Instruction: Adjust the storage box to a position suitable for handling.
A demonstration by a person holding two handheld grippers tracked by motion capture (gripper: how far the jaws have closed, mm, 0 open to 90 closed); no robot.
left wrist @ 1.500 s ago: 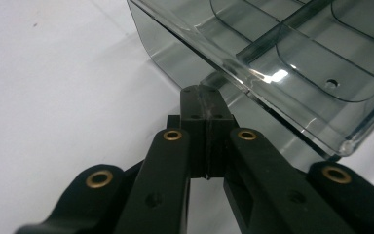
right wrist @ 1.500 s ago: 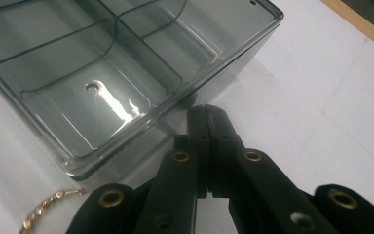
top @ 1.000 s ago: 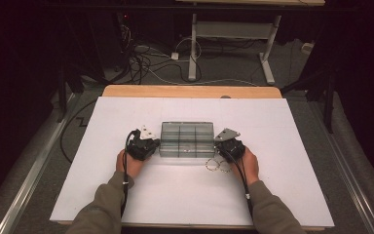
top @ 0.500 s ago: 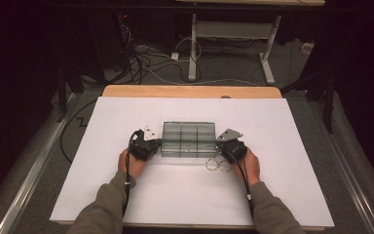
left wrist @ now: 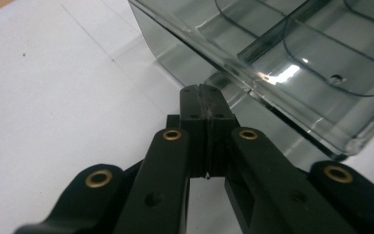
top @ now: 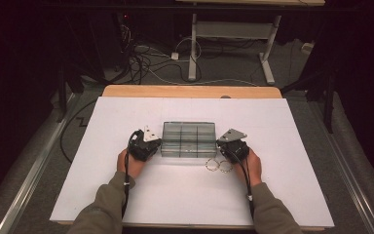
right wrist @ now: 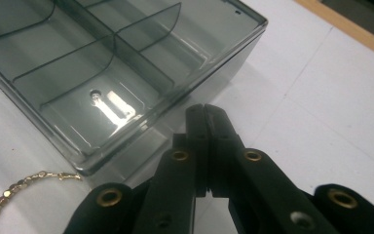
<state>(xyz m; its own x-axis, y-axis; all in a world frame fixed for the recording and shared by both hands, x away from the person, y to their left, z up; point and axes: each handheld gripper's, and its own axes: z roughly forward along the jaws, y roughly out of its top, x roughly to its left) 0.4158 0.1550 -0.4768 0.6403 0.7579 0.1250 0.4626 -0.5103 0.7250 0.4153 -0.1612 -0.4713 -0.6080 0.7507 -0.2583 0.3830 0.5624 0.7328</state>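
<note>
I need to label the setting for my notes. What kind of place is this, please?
Probably a lab or workshop set up for recording, not a home. A white-covered table stands in a dark room, loose cables lie on the floor behind it, and a metal desk frame stands further back.

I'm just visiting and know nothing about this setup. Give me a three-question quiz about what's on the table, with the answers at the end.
1. True or false: the clear box has things in its compartments.
2. The gold chain lies nearest which gripper? A) left gripper B) right gripper
3. Fill in: the jaws of both grippers are ____.

Key
1. False: the compartments look empty in both gripper views.
2. B: the chain lies on the white table, just in front of the box, by the right gripper.
3. Shut, with nothing between them; each gripper sits beside one end of the box.
</note>
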